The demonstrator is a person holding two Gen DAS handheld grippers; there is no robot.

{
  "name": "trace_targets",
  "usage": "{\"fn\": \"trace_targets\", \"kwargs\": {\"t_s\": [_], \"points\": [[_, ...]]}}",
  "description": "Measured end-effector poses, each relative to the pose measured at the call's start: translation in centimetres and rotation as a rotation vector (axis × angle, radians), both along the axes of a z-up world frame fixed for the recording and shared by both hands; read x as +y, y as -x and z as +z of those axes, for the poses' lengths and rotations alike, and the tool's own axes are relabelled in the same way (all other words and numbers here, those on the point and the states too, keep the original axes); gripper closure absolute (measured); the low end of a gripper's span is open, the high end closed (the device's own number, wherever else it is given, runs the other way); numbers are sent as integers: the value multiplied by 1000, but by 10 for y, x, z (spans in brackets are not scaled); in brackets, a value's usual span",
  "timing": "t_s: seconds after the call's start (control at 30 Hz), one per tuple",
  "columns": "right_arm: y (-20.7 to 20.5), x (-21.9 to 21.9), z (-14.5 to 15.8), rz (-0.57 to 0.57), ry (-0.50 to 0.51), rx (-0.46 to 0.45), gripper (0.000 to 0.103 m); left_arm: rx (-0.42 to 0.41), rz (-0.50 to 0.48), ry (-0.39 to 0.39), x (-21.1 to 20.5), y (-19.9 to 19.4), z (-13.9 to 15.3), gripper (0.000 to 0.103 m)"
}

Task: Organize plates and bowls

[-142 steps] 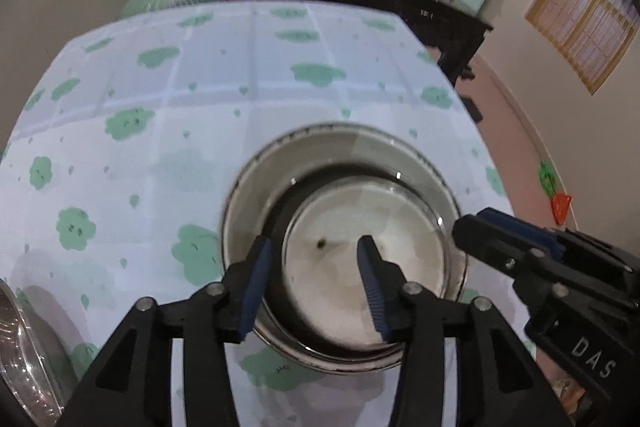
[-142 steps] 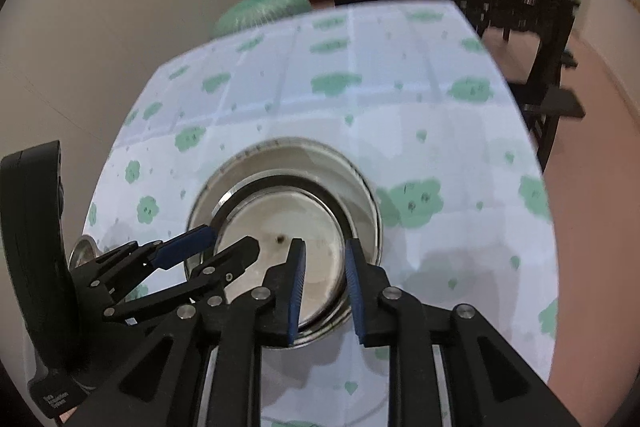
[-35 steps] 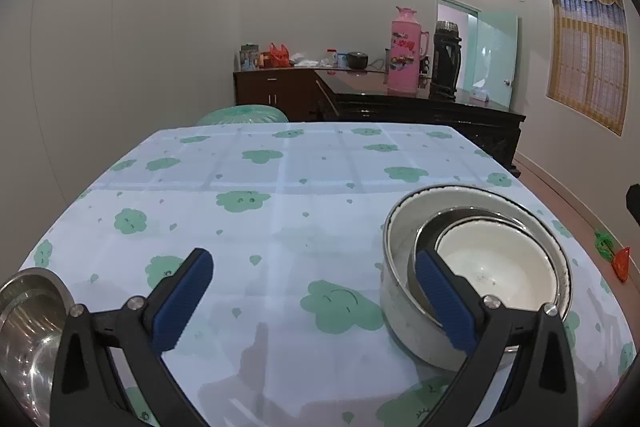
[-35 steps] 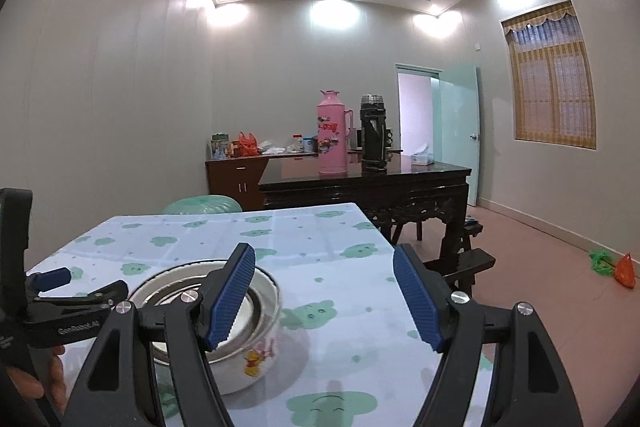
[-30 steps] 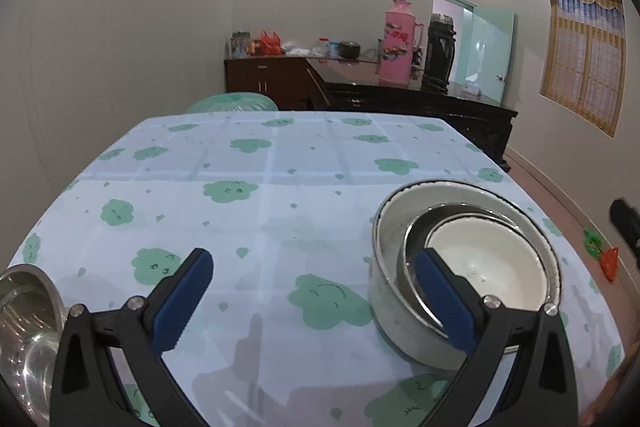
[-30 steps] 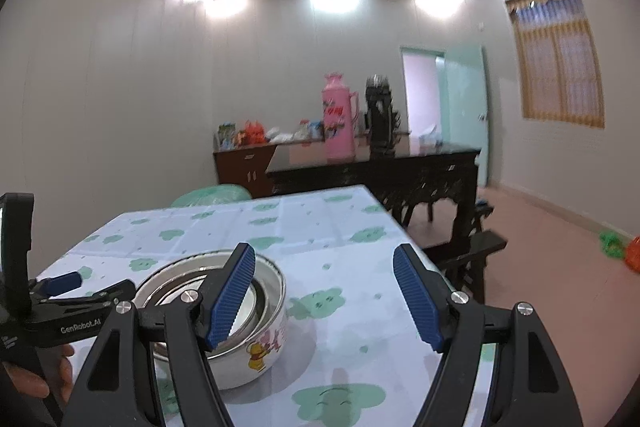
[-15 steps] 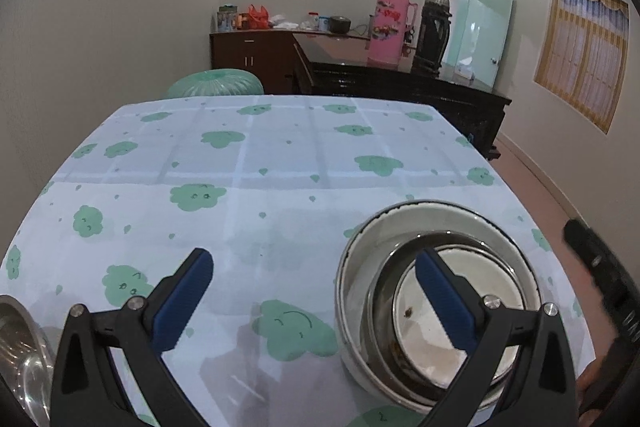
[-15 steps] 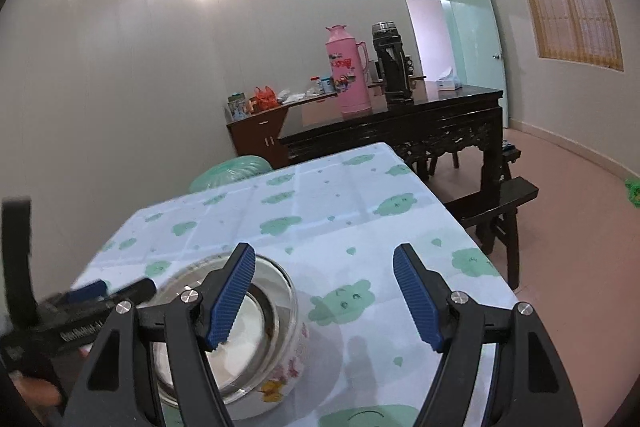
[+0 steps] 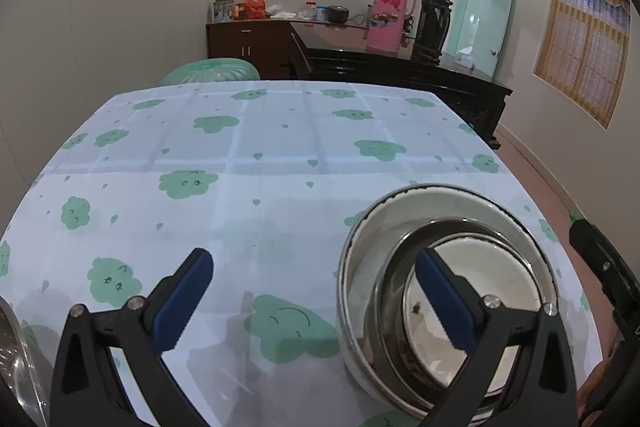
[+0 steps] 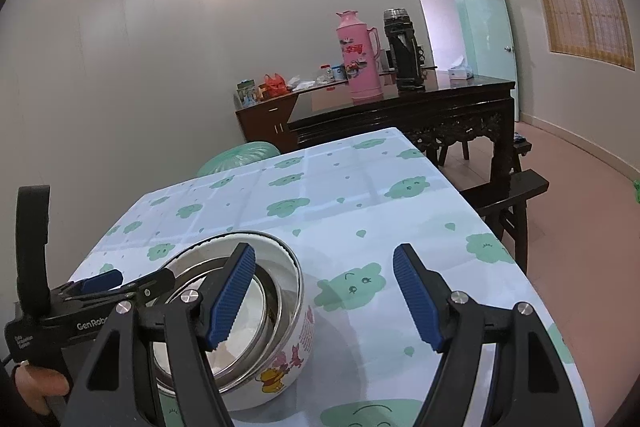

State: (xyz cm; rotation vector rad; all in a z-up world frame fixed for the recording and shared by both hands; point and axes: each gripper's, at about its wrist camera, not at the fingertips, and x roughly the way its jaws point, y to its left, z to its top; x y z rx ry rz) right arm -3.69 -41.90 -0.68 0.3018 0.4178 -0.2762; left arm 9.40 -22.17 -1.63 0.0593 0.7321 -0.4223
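Note:
A large white bowl with cartoon prints (image 10: 292,359) stands on the table's near right part. A steel bowl (image 9: 390,303) is nested in it, and a small white bowl (image 9: 488,279) sits inside that. My left gripper (image 9: 312,301) is open and empty, its right finger above the stack's rim. My right gripper (image 10: 324,297) is open and empty, just right of the stack; its body edge shows in the left wrist view (image 9: 604,267). A separate steel bowl (image 9: 16,359) lies at the near left edge.
The table wears a white cloth with green clouds (image 9: 256,163). Behind it are a green stool (image 9: 210,71), a dark sideboard (image 10: 404,115) with a pink thermos (image 10: 358,55) and a black flask (image 10: 404,51), and a bench (image 10: 508,195) at the right.
Both grippers opened wide and drew back from the nested bowls. In the last second both cameras tilted down and nearer the stack.

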Motion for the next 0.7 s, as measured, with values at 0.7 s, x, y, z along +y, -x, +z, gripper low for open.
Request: {"fn": "trace_targets", "kwargs": {"t_s": [0.7], "points": [[5, 5, 2, -14, 30, -8, 29, -3, 8, -27, 0, 0, -2, 1]]}}
